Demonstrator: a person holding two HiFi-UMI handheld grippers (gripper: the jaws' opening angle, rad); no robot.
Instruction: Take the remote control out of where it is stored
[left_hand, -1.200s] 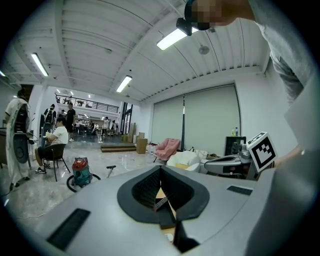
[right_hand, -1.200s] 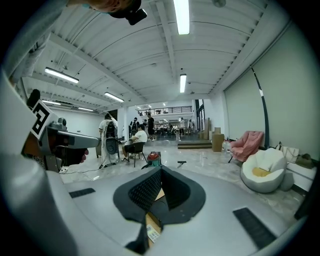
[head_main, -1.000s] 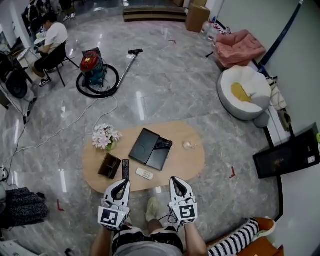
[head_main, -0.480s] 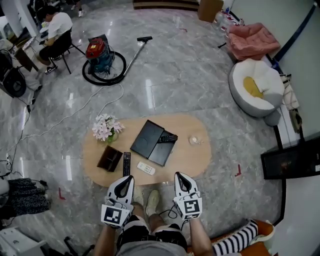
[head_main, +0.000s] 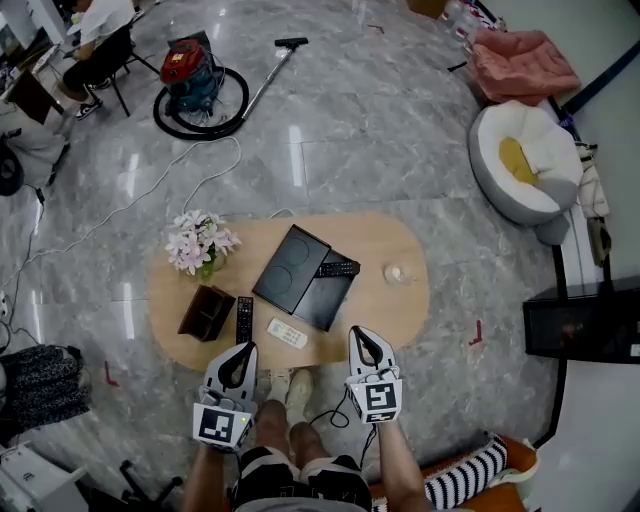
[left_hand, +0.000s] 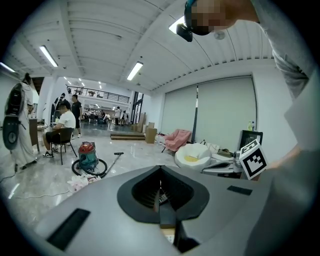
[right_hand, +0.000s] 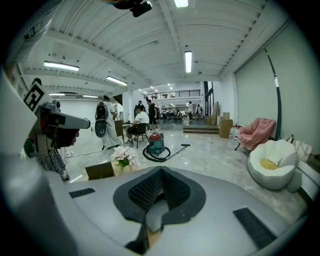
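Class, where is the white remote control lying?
In the head view, the white remote lies at the table's near edge, just right of the black remote beside the brown box.

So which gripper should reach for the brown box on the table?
Probably the left. The left gripper hangs at the table edge nearest the box. The right gripper is farther over, past the white remote. Both are shut and empty.

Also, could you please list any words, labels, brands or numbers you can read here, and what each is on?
No readable text anywhere.
Each marker cube: black-and-white square pattern only, no letters.
Black remote and white remote: button print too small to read.
Vacuum cleaner: no legible brand.
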